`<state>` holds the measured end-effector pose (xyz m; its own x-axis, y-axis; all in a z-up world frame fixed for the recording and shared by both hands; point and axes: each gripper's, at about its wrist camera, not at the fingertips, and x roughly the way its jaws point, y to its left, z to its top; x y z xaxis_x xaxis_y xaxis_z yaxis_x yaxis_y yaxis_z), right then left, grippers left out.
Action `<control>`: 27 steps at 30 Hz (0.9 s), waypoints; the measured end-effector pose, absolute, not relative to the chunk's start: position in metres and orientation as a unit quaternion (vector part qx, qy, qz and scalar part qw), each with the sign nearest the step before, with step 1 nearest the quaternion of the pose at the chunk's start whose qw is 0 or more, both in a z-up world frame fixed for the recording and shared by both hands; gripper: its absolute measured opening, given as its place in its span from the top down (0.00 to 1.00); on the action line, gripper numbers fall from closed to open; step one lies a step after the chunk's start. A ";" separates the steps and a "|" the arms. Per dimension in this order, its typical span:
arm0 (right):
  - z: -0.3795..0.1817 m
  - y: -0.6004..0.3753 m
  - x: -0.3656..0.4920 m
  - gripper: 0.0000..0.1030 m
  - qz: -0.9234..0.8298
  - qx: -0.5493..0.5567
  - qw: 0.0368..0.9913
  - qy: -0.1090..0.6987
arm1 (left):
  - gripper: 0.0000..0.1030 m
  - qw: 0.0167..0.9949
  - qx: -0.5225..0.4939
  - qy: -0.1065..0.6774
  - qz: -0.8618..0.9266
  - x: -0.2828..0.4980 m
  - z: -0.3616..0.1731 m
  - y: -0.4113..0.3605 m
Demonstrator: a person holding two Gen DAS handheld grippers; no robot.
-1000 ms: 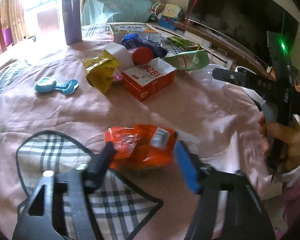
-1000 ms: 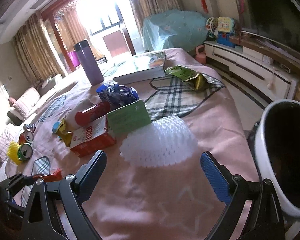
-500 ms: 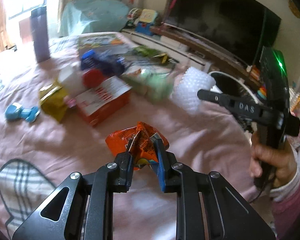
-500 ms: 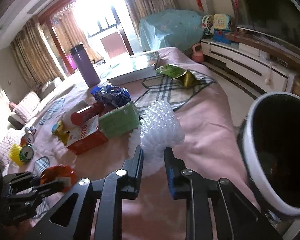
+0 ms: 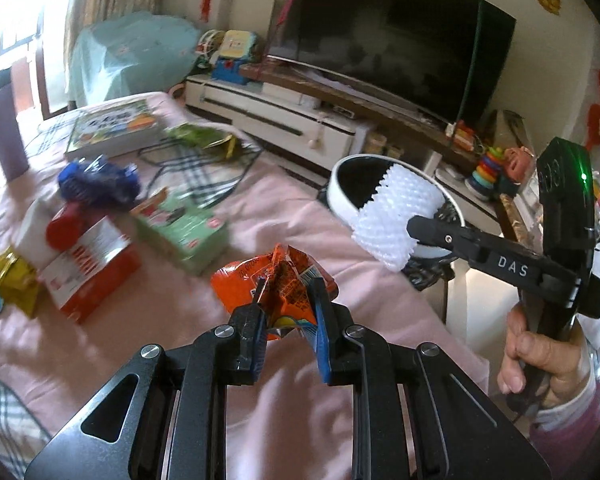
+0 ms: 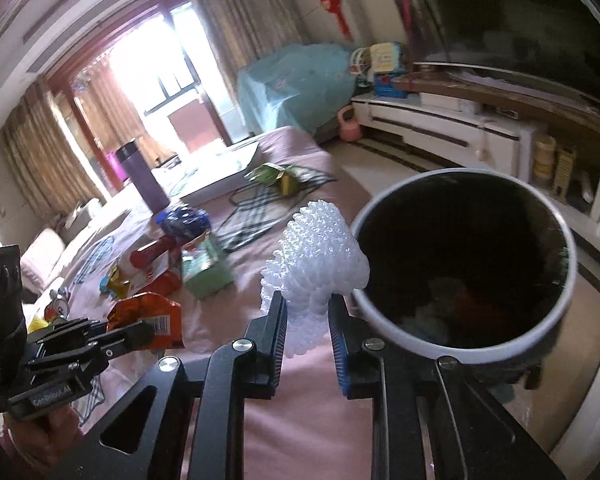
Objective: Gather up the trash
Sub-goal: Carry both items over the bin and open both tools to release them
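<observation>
L gripper (image 5: 288, 300) is clamped narrow on the orange wrapper (image 5: 276, 280), held up off the pink cloth (image 5: 172, 320), w/ the green box (image 5: 180, 236) just beyond. R gripper (image 6: 308, 320) is closed on the white foam net (image 6: 316, 264), right beside the rim of the bin (image 6: 460, 260), which sits off the table's right edge. Red box (image 5: 88, 268) lies far left.
</observation>
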<state>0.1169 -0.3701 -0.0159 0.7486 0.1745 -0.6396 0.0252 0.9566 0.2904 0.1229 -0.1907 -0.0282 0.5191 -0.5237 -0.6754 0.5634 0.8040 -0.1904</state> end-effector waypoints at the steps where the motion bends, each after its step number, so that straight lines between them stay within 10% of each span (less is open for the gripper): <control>1: -0.015 -0.375 0.114 0.80 0.034 0.143 0.925 0.350 | 0.82 0.870 0.027 0.378 -0.315 0.124 -0.027 -0.196; 27: -0.006 -0.468 0.107 0.79 -0.051 0.157 0.923 0.347 | 0.82 0.851 0.067 0.371 -0.366 0.161 -0.014 -0.320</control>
<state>0.1073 -0.4675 -0.0064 0.7544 0.0136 -0.6563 0.2035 0.9457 0.2534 0.1605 -0.3197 -0.0137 0.4576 -0.5728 -0.6800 0.6726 0.7233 -0.1566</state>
